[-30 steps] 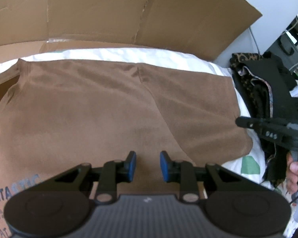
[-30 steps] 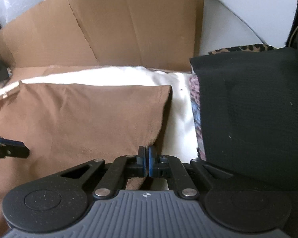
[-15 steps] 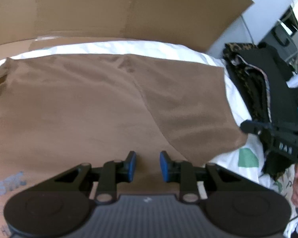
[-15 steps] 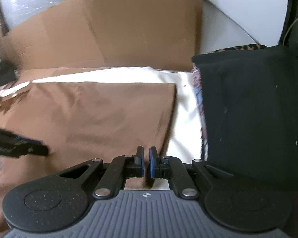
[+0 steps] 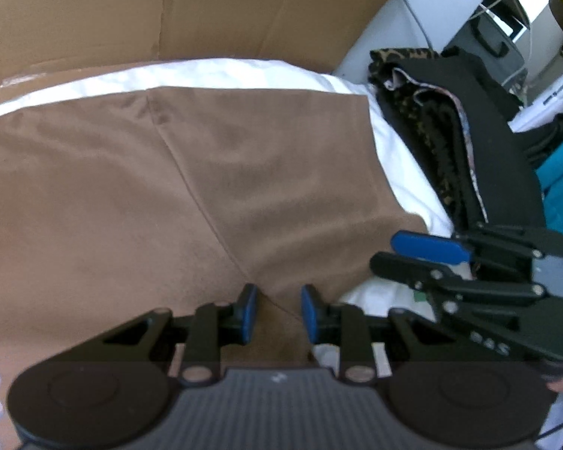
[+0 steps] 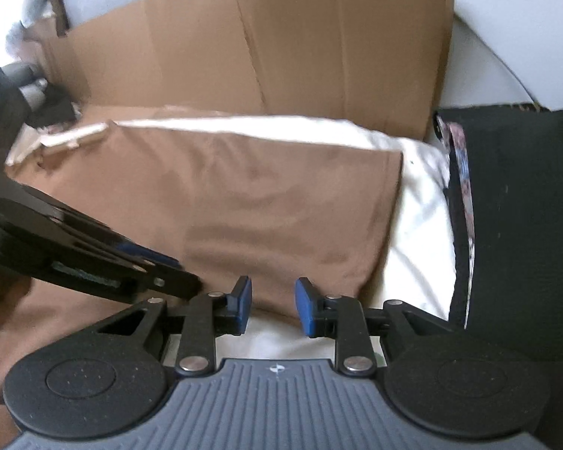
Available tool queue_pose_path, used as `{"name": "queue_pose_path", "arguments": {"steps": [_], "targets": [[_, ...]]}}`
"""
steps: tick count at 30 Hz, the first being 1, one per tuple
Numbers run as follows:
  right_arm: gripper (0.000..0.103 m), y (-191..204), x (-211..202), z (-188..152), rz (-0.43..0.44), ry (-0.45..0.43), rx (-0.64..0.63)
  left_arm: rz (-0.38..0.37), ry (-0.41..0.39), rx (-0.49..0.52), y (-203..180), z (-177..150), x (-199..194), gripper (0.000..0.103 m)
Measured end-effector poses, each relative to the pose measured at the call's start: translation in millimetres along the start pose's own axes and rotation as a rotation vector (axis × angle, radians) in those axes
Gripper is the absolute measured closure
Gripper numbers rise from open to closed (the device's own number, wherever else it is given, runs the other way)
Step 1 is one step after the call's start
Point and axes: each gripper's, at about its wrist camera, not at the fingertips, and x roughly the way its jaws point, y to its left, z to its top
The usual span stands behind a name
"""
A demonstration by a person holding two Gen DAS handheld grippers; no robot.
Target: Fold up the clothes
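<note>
A white sheet-covered surface (image 5: 398, 165) lay in front of a flattened brown cardboard panel (image 6: 300, 56) that stood upright as a backdrop, with a pale wall behind it.

The left gripper (image 5: 277, 313), black with blue pads, had its jaws spread apart and empty, held low over the near edge of the flat brown fabric garment (image 5: 131, 195). A diagonal fold edge of that garment ran from its far side down to a spot just between the blue pads. The right gripper (image 6: 269, 305), of the same build, was likewise released, its fingers parted with nothing between them; it hovered at the garment's near right corner, where brown cloth gave way to white sheet. Seen from the left wrist camera, the right gripper reached in from the side, just beside the garment's right edge, one blue pad (image 5: 429, 245) facing upward. From the right wrist camera, the left gripper came in as a blurred dark shape over the garment's near left part.

The garment was spread flat on the sheet, its right portion folded over the rest. To the garment's right, apart from it across a strip of sheet, sat a stack of dark folded clothes (image 5: 480, 142), black on top with leopard-print and patterned layers showing at the edge.
</note>
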Motion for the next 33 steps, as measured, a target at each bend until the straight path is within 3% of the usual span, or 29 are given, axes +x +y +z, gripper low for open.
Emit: {"name": "queue_pose_path", "arguments": {"steps": [5, 8, 13, 22, 25, 28, 31, 33], "targets": [[0.074, -19, 5, -9, -0.121, 0.090, 0.025, -0.007, 0.008, 0.023, -7, 1, 1, 0.068], [0.075, -28, 1, -14, -0.158, 0.123, 0.053, -0.036, 0.002, 0.036, -6, 4, -3, 0.070], [0.079, -28, -15, -10, -0.184, 0.071, 0.078, -0.064, -0.003, 0.004, -6, 4, 0, 0.073], [0.079, -16, -13, 15, -0.074, -0.007, 0.059, -0.108, 0.013, 0.012, -17, -3, 13, 0.073], [0.079, -15, 0, 9, -0.044, 0.019, 0.069, -0.134, 0.018, -0.050, -8, -3, 13, 0.076], [0.080, -16, 14, -1, -0.033, 0.077, 0.062, -0.127, 0.018, -0.028, -12, -4, 8, 0.076], [0.082, -13, 15, -7, -0.055, 0.093, 0.013, -0.127, 0.008, -0.014, -14, 0, 0, 0.077], [0.088, -15, 13, -7, -0.086, 0.112, 0.047, -0.123, -0.006, -0.017, -12, 4, -6, 0.077]]}}
